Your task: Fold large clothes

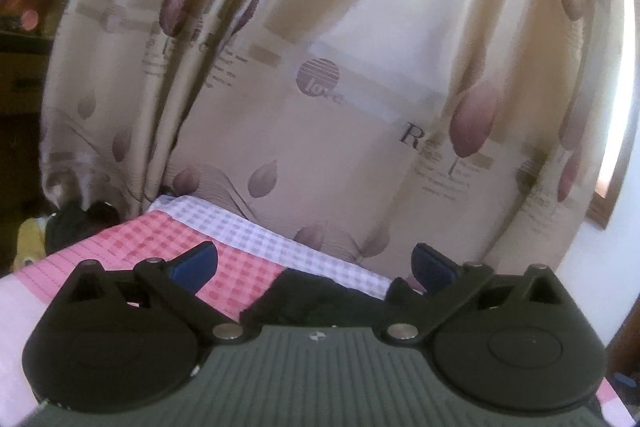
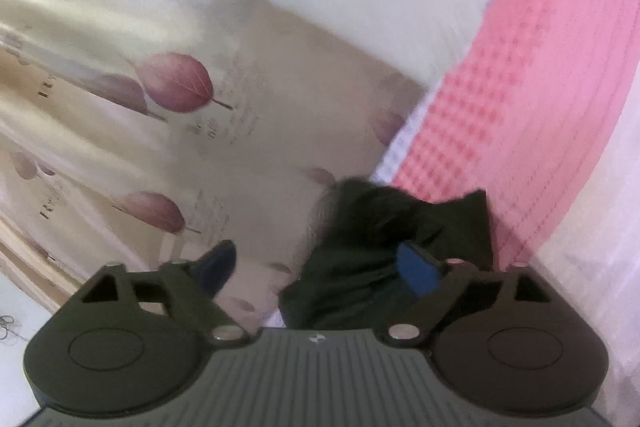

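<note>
Your left gripper (image 1: 314,265) stands spread wide, with nothing between its blue pads (image 1: 196,265). The dark garment (image 1: 316,301) lies bunched on the pink-and-white checked bedspread (image 1: 168,239), just below and ahead of the jaws, not gripped. Your right gripper (image 2: 316,269) is likewise wide apart and holds nothing; the dark garment (image 2: 380,247) sits behind its right-hand pad (image 2: 418,273); whether they touch cannot be told. A leaf-print curtain (image 1: 320,67) hangs beyond the bed.

"love" in a purple disc, "R…" — on the curtain (image 1: 304,39)
</note>
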A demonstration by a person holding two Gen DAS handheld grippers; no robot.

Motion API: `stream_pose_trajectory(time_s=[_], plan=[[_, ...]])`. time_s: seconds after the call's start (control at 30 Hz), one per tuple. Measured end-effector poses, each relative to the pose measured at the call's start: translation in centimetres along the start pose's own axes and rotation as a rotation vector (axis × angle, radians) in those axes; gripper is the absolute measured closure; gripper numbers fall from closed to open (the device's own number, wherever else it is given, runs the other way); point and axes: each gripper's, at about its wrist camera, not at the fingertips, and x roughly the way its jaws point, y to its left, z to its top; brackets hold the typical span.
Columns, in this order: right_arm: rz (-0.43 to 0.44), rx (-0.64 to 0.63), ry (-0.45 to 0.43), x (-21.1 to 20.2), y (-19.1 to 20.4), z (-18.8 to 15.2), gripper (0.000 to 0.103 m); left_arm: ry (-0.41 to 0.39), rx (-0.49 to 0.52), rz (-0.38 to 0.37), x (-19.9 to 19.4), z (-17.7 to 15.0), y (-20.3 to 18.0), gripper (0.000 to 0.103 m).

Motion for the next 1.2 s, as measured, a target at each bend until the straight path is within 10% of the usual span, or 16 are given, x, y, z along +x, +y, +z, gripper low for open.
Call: stream_pose_trajectory(time_s=[0.23,0.47,0.8,1.2], plan=[[-0.064,-0.505,0.094,1.5,7.1,-4.1,0.016,0.122,0.043,-0.178,1.4,-1.5,-4.0,0.029],[-0.085,-0.938,0.275,11.1,14.3,-13.3,0.057,0.233,0.123,-0.341,5.9,-3.7,-12.2,0.047],[-0.173,-1.101,0.441,23.3,12.9,-19.0,0.073,0.255,0.343,-0.259,16.0,-8.6,-12.9,0.051],[-0.215,-0.895,0.328,22.0,6.2,-14.6,0.084,0.340,-0.004,-0.178,20.3,-11.5,-3.6,0.092]])
